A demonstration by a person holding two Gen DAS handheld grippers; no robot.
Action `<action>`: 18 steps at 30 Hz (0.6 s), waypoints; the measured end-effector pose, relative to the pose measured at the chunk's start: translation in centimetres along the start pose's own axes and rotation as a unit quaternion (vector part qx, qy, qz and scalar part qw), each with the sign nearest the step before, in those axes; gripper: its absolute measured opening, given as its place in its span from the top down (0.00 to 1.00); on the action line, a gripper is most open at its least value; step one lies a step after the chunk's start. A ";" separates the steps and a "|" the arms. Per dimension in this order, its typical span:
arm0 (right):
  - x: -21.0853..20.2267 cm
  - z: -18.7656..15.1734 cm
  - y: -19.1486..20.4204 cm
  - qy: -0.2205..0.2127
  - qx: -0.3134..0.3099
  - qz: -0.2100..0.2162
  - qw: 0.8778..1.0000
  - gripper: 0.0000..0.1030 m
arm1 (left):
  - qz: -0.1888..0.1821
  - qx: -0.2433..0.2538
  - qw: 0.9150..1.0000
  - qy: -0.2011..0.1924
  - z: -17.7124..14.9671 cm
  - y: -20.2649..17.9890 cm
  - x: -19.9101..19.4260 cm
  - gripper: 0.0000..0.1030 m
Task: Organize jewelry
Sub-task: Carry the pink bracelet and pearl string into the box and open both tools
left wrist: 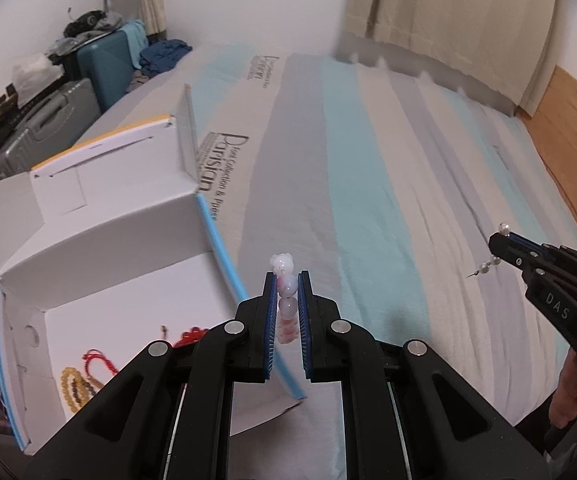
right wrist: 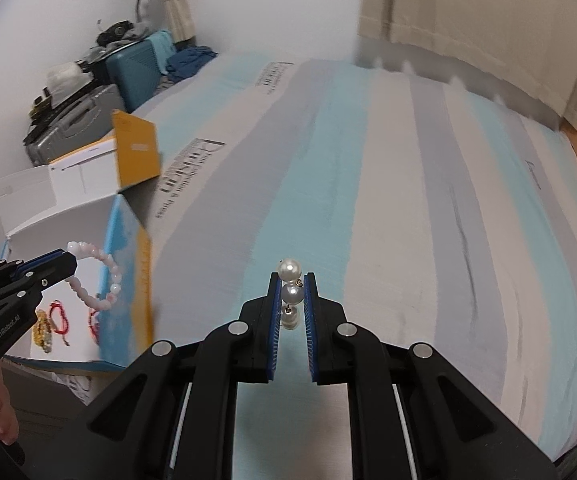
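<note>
Pink bead bracelet, with a pale bear-shaped bead at its top, pinched between the blue-padded fingers of the left gripper; in the right wrist view the same bracelet hangs as a loop from that gripper, above the open white cardboard box at the near left of the bed. Pearl earring, a string of three white pearls on a metal pin, clamped between the fingers of the right gripper; seen from the left wrist view, this gripper is held in the air over the right part of the bed, well apart from the box, with pearls showing above and below its tip. Inside the box, on its white floor: a yellow bead bracelet, a red cord bracelet and a red bead bracelet, lying near one another. Underlying surface: striped bedsheet in blue, grey and cream bands. Far left, against the wall: a teal suitcase and a grey suitcase. Far right: beige curtain.
</note>
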State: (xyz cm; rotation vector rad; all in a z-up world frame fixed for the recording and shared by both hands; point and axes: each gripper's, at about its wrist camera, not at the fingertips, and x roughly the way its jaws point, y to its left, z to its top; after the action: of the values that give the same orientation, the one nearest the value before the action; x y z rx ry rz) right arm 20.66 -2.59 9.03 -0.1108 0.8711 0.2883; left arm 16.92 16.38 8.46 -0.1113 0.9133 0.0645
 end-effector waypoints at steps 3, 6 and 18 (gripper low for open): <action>-0.3 0.5 2.1 -0.003 -0.010 0.008 1.000 0.90 | 0.004 -0.006 1.000 -0.006 -0.1 1.3 -1.0 0.91; -0.5 0.9 4.4 -0.005 -0.020 0.016 1.000 0.90 | 0.008 -0.013 1.000 -0.009 -0.5 2.9 -1.8 0.91; -0.3 1.5 15.5 -0.004 -0.076 0.053 0.996 0.90 | 0.032 -0.058 0.998 -0.013 -2.3 11.6 -4.3 0.91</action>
State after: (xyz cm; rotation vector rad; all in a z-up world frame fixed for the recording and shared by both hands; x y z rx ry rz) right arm 17.03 12.49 10.52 -0.2045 0.8472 0.4541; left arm 11.27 27.61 9.70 -0.1896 0.8879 0.1776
